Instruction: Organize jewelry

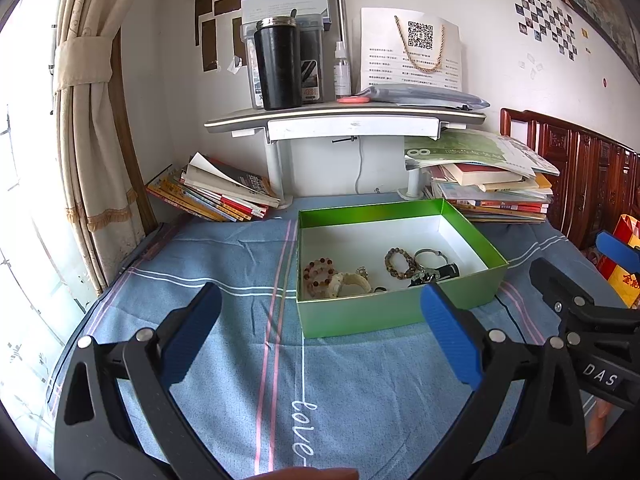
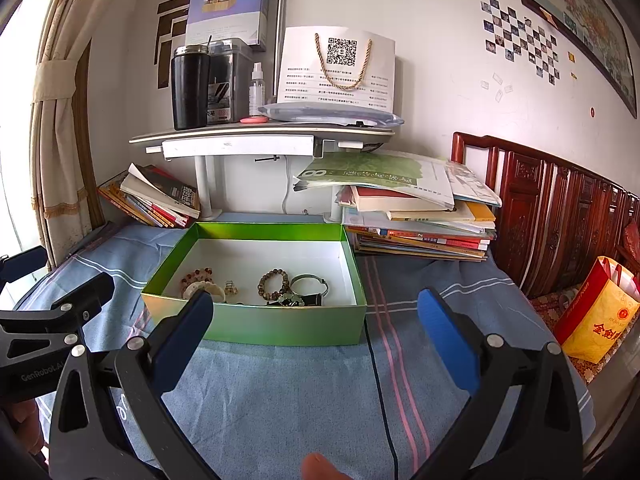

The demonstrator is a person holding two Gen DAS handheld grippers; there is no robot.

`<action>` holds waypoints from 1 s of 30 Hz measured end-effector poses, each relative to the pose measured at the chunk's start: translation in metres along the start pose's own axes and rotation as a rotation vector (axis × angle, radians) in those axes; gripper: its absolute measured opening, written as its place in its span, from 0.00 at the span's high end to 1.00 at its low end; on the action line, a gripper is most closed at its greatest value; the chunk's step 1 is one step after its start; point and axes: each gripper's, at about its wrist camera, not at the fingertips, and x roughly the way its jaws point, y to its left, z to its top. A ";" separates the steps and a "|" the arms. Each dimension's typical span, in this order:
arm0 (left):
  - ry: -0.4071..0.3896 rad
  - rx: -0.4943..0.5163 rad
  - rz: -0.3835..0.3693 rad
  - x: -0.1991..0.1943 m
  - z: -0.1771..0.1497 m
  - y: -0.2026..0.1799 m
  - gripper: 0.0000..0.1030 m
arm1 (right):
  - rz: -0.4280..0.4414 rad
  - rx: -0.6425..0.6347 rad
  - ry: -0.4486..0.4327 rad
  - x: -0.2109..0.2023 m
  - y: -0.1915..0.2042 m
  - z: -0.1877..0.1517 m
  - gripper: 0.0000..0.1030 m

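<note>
A shallow green box (image 1: 360,314) with a white inside sits open on a blue cloth (image 1: 224,360) covering a table, and the jewelry lies loose on its floor, gathered toward the near wall. At the left end is a reddish-brown bead bracelet (image 1: 319,272), touching a pale, bone-colored bangle (image 1: 354,283). Toward the right is a darker brown bead bracelet (image 1: 400,263), and just beside it a thin silver bangle (image 1: 430,256) resting over a small black piece (image 1: 448,271) (too small to name). From the right wrist view the same pieces show in the same order: beads (image 2: 197,276), brown beads (image 2: 274,282), silver bangle (image 2: 309,285). The left gripper (image 1: 320,336) hangs above the cloth in front of the box, its blue-padded fingers (image 1: 450,338) spread wide with nothing between them. The right gripper (image 2: 314,340) is likewise spread apart and empty, just before the box's near wall (image 2: 280,326). Behind the box stand two stacks of books (image 1: 492,188), one on each side of a small raised shelf (image 1: 344,118). On the shelf are a black tumbler (image 1: 278,64), a small spray bottle (image 1: 342,70) and a white paper bag (image 1: 412,50) with a rope handle. A curtain (image 1: 86,120) hangs at the far left.
</note>
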 end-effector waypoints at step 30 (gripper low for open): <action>-0.002 0.006 -0.009 -0.003 -0.001 0.003 0.04 | -0.001 0.001 -0.002 -0.001 0.001 0.000 0.03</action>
